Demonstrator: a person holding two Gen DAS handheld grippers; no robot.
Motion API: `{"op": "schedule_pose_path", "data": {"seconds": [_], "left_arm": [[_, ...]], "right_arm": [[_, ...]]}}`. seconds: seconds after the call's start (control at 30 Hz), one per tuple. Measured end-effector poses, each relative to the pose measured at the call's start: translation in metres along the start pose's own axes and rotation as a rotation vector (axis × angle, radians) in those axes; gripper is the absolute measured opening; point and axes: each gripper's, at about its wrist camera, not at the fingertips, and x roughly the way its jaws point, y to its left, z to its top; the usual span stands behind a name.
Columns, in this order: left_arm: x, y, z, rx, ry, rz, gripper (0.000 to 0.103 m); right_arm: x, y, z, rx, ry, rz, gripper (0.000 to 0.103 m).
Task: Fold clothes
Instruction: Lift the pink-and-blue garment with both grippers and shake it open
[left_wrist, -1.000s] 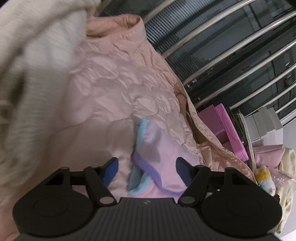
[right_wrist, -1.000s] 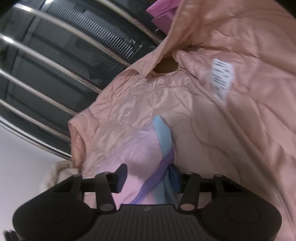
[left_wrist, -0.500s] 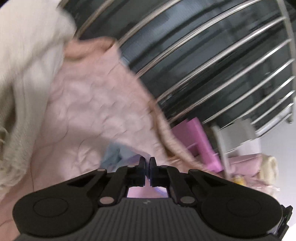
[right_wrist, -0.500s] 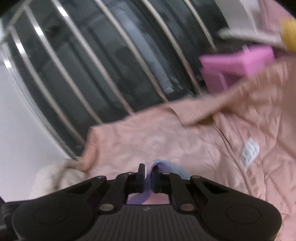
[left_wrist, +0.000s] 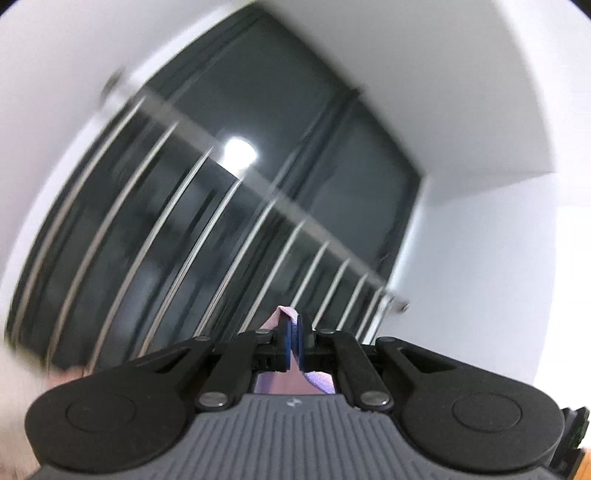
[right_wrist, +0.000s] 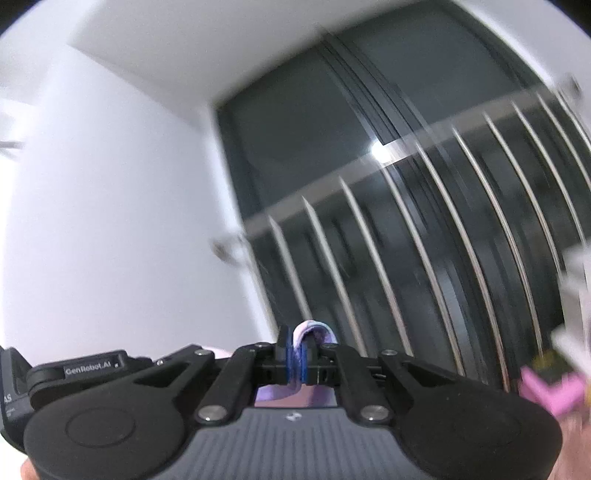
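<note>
The fingers of the left gripper are pinching the pink garment, which is sticking out past their far tips; the right gripper is clamping it likewise.

Both tongs, left and right, have clamped the pastel garment and swung upward; jacket gone from view

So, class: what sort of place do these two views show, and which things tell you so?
Probably a room in a home: plain white walls, a tall dark glass window behind a silver metal railing, and a small pink-and-lilac garment pinched in both grippers.
</note>
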Motion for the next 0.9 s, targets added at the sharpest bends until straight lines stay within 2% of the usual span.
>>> {"op": "schedule_pose_path", "data": {"seconds": [0.1,0.17,0.27,0.37,0.47,0.5,0.53,0.57,0.6,0.63,0.67,0.73,0.77,0.9], "left_arm": [[-0.02,-0.037,0.019,0.084,-0.047,0.005,0.003],[-0.021,-0.048,0.02,0.125,-0.057,0.023,0.003],[-0.007,-0.039,0.01,0.144,-0.048,0.065,0.003],[0.015,-0.009,-0.002,0.127,-0.01,0.121,0.003],[0.064,0.048,-0.028,0.087,0.089,0.233,0.004],[0.085,0.071,-0.041,0.079,0.142,0.288,0.011],[0.103,0.095,-0.061,0.088,0.198,0.364,0.02],[0.111,0.117,-0.081,0.103,0.25,0.445,0.049],[0.12,0.139,-0.101,0.119,0.302,0.527,0.058],[0.128,0.16,-0.122,0.134,0.353,0.608,0.057],[0.127,0.178,-0.139,0.135,0.401,0.646,0.057],[0.103,0.202,-0.169,0.101,0.488,0.625,0.058],[0.085,0.212,-0.185,0.086,0.534,0.611,0.058],[-0.012,0.211,-0.246,0.066,0.652,0.535,0.061]], "right_arm": [[-0.033,0.041,0.036,-0.092,-0.083,0.026,0.004],[-0.044,0.058,0.051,-0.12,-0.107,0.032,0.004],[-0.034,0.063,0.05,-0.14,-0.082,0.021,0.004],[0.002,0.048,0.032,-0.132,0.0,-0.032,0.004],[0.066,0.013,-0.006,-0.097,0.126,-0.118,0.004],[0.098,-0.001,-0.024,-0.097,0.19,-0.165,0.004],[0.131,-0.017,-0.044,-0.098,0.258,-0.214,0.006],[0.159,-0.03,-0.066,-0.112,0.326,-0.254,0.01],[0.185,-0.047,-0.096,-0.118,0.423,-0.315,0.018],[0.21,-0.065,-0.127,-0.121,0.529,-0.382,0.046],[0.215,-0.073,-0.152,-0.119,0.599,-0.393,0.051],[0.216,-0.087,-0.197,-0.112,0.725,-0.387,0.049],[0.206,-0.088,-0.214,-0.117,0.755,-0.362,0.05],[0.124,-0.073,-0.262,-0.185,0.854,-0.231,0.06]]}}
